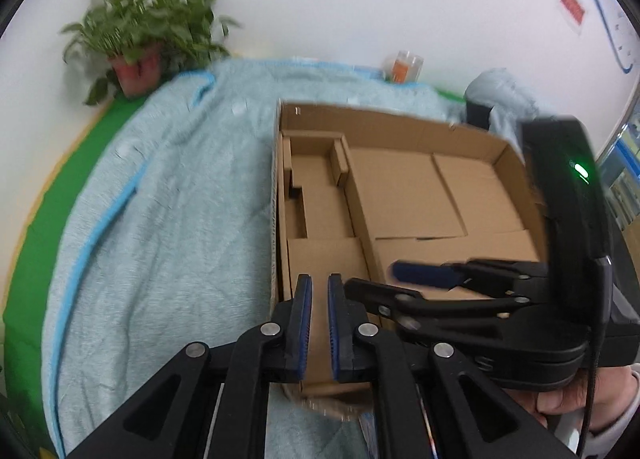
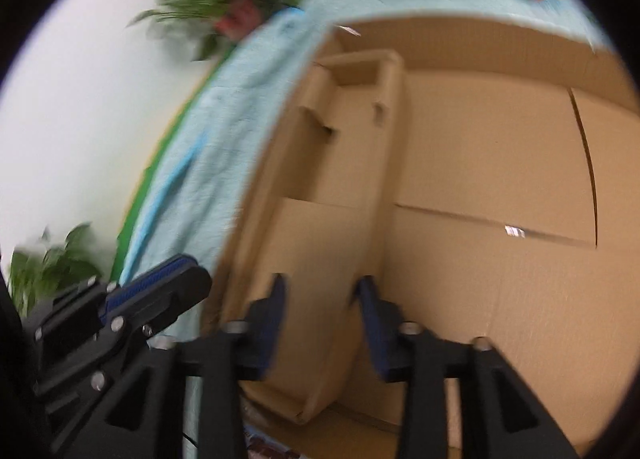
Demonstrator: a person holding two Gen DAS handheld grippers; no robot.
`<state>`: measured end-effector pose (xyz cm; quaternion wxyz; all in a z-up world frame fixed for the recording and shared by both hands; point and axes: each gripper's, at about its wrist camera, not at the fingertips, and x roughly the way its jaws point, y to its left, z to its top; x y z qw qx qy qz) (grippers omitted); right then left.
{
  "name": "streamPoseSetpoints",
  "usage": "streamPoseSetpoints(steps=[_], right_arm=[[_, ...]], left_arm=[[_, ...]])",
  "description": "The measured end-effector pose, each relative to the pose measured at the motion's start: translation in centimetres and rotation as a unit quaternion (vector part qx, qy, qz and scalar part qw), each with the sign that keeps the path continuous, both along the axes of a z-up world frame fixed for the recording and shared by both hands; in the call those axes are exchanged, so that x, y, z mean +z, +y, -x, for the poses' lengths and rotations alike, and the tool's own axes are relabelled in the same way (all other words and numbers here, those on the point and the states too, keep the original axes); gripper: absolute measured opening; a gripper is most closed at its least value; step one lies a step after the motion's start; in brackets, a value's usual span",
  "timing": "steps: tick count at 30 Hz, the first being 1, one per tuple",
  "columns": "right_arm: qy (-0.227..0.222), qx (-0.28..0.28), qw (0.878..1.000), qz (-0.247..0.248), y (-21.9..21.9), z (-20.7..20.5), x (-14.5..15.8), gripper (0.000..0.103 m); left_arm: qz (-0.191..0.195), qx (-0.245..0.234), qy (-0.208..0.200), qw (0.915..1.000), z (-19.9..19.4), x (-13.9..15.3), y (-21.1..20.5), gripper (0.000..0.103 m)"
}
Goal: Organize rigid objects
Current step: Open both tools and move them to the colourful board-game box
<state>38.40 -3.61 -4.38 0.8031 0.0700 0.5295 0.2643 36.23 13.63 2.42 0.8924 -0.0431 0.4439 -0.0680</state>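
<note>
An open brown cardboard box (image 1: 404, 127) with inner dividers lies on a light blue towel (image 1: 168, 195). Its compartments look bare. My left gripper (image 1: 319, 287) hovers over the box's near left corner with its blue-padded jaws a narrow gap apart and nothing between them. My right gripper (image 1: 384, 279) reaches in from the right over the box's near edge, also shown in the left wrist view. In the right wrist view my right gripper (image 2: 320, 291) is open and empty, just above the box (image 2: 480, 163) interior near a divider. The left gripper (image 2: 160, 279) shows at lower left.
A potted green plant (image 1: 140, 31) stands at the back left against the white wall. A clear cup with an orange label (image 1: 404, 67) stands behind the box. A green mat (image 1: 68, 179) lies under the towel. A dark object (image 1: 478, 111) sits at the back right.
</note>
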Motion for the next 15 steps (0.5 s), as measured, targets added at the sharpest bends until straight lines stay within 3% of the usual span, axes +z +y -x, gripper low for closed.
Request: streamPoseSetpoints(steps=[2,3,4,7,9,12,15], right_arm=[[-0.054,0.001,0.999,0.010,-0.7,2.0,1.7,0.074],[-0.090,-0.008,0.996,0.012,-2.1,3.9,3.2,0.080],[-0.120,-0.017,0.993,0.016,-3.1,5.5,4.3,0.080],[-0.213,-0.050,0.974,0.056,-6.3,10.9,7.0,0.085],[-0.263,-0.089,0.957,0.085,-9.0,15.4,8.1,0.086],[-0.270,-0.146,0.950,0.064,-12.0,20.5,8.0,0.090],[-0.256,-0.150,0.953,0.065,-12.8,23.5,6.9,0.090]], left_arm=[[0.006,0.003,-0.042,0.9991,2.8,1.7,0.4,0.047],[0.008,0.006,-0.066,0.9978,4.2,2.4,0.5,0.081],[0.013,0.013,-0.110,0.9937,6.6,3.4,0.7,0.103],[0.026,0.015,-0.191,0.9812,11.6,4.6,0.5,0.103],[0.036,0.017,-0.197,0.9795,13.6,4.5,0.2,0.103],[0.067,0.013,-0.182,0.9810,16.4,3.3,-0.7,0.103],[0.064,0.000,-0.154,0.9860,18.6,1.8,-2.2,0.103]])
